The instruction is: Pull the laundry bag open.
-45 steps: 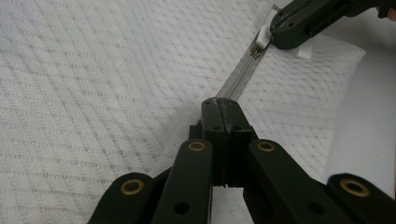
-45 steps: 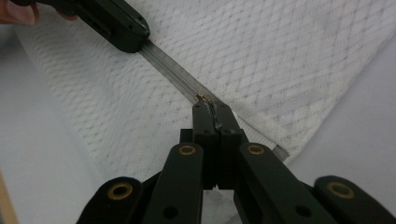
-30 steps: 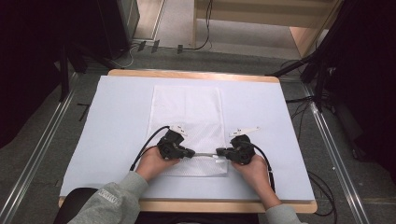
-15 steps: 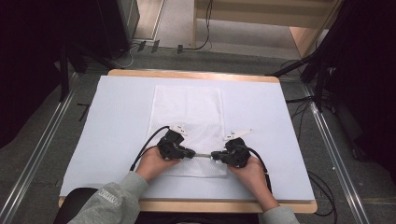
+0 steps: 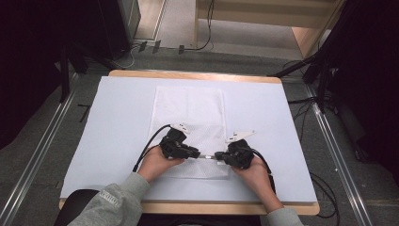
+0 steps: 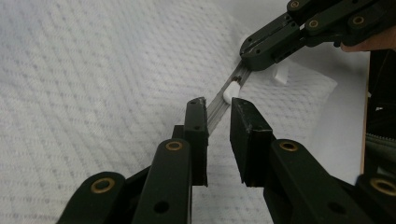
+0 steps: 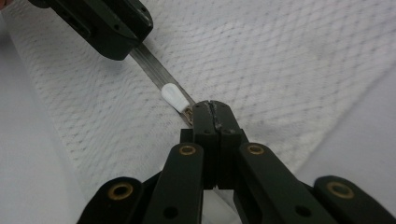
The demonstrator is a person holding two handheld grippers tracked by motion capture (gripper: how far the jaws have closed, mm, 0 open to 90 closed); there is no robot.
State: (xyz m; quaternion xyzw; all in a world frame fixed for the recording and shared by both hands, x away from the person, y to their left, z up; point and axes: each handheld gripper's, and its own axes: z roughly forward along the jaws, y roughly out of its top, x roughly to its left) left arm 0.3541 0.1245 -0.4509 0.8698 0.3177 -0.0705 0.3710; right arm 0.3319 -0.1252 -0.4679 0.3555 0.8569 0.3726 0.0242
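We see the left tongs (image 6: 217, 105) with their jaws a little apart, and a thin grey strip (image 6: 219, 102) passes through the gap between the tips; we cannot tell if the jaws touch it. The right tongs (image 7: 211, 106) have their jaws pressed together on the other end of this strip (image 7: 154, 66), just behind its small white piece (image 7: 175, 97). In the left gripper view the right tongs (image 6: 250, 46) hold the far end of the strip, with the white piece (image 6: 229, 92) between the two tongs.

From the high view, both tongs, left (image 5: 201, 154) and right (image 5: 217, 156), face each other with the strip (image 5: 208, 156) between them, low over the near part of a white textured cloth (image 5: 188, 108). The cloth lies flat on the white counter (image 5: 113, 108).
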